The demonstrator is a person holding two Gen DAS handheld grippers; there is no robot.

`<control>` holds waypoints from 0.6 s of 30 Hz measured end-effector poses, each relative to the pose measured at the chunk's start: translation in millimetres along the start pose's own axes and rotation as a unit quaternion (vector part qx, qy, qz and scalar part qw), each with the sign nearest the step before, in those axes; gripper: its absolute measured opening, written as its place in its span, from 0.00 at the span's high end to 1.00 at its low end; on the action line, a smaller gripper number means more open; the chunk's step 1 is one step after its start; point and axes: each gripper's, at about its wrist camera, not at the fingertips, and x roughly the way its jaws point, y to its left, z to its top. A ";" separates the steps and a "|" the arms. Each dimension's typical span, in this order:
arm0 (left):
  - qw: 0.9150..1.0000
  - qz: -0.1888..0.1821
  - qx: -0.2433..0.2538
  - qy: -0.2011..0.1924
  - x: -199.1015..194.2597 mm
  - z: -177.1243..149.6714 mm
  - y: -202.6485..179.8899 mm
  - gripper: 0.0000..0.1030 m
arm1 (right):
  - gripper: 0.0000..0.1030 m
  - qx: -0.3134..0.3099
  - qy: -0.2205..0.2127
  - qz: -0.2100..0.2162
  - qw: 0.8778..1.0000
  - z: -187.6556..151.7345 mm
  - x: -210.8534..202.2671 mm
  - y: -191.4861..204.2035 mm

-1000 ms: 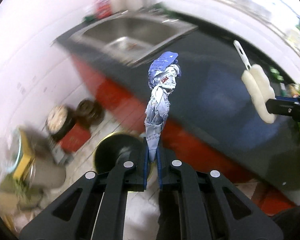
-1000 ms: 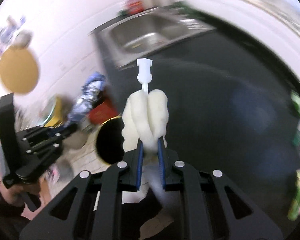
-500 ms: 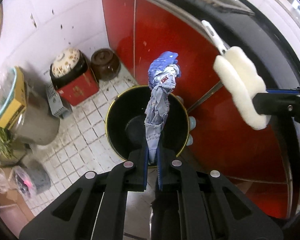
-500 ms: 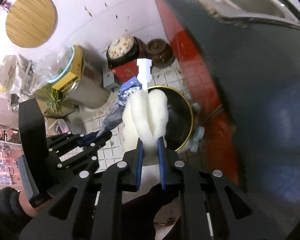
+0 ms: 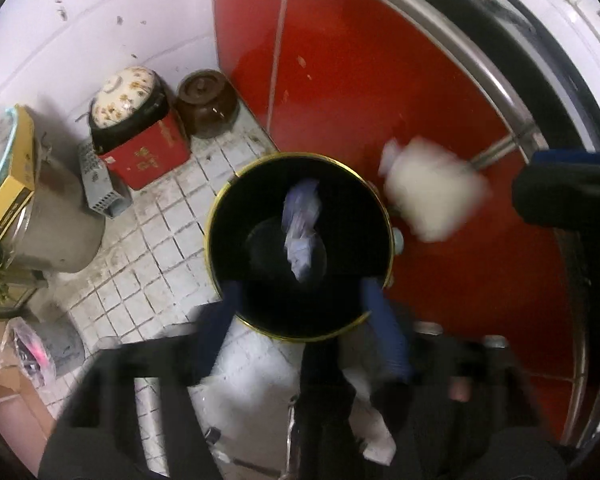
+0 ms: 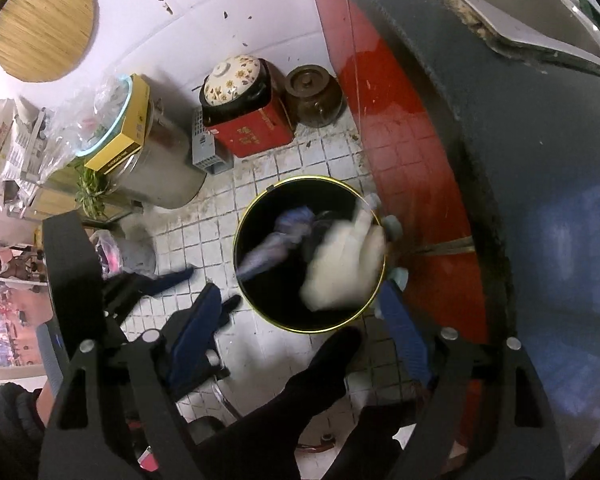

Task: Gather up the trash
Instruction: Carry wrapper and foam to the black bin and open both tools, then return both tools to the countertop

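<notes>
Both grippers hang over the round black bin with a gold rim (image 5: 220,248), low in the centre of each frame. The left gripper (image 5: 300,320) has just been opening; its blue pads stand apart with nothing between them, and the crumpled blue-and-white wrapper (image 5: 301,227) lies free above them in the left wrist view, inside the bin's mouth, its long axis running up the frame. The right gripper (image 6: 300,316) has likewise just spread, and the blurred white foam piece (image 6: 340,268) is loose at the bin's right rim, slanting toward upper right.
</notes>
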 end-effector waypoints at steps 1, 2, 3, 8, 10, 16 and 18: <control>1.000 -0.005 -0.002 0.000 -0.9 -0.7 0.7 0.35 | 0.24 0.000 0.000 0.001 1.000 0.4 -1.0 -0.3; 1.000 -0.004 -0.003 0.002 -1.6 -1.2 0.9 0.35 | 0.24 0.001 -0.002 0.006 1.000 -0.8 -2.7 -1.0; 1.000 0.000 -0.003 0.004 -2.2 -2.1 0.8 0.34 | 0.24 0.002 -0.003 0.009 1.000 -2.3 -4.2 -1.8; 1.000 0.013 0.006 -0.003 -14.0 -3.4 -5.6 0.23 | 0.24 0.014 -0.012 0.023 1.000 -13.7 -20.2 -6.0; 1.000 0.016 0.010 -0.016 -28.6 -1.8 -13.2 0.17 | 0.23 0.020 -0.025 0.024 0.999 -22.3 -36.7 -11.0; 0.997 0.032 0.060 -0.039 -70.0 17.7 -65.1 0.11 | 0.15 0.080 -0.107 0.002 0.991 -66.4 -123.6 -60.4; 0.993 0.012 0.103 -0.053 -84.6 25.4 -101.0 0.11 | 0.13 0.112 -0.147 -0.029 0.982 -96.6 -162.7 -90.1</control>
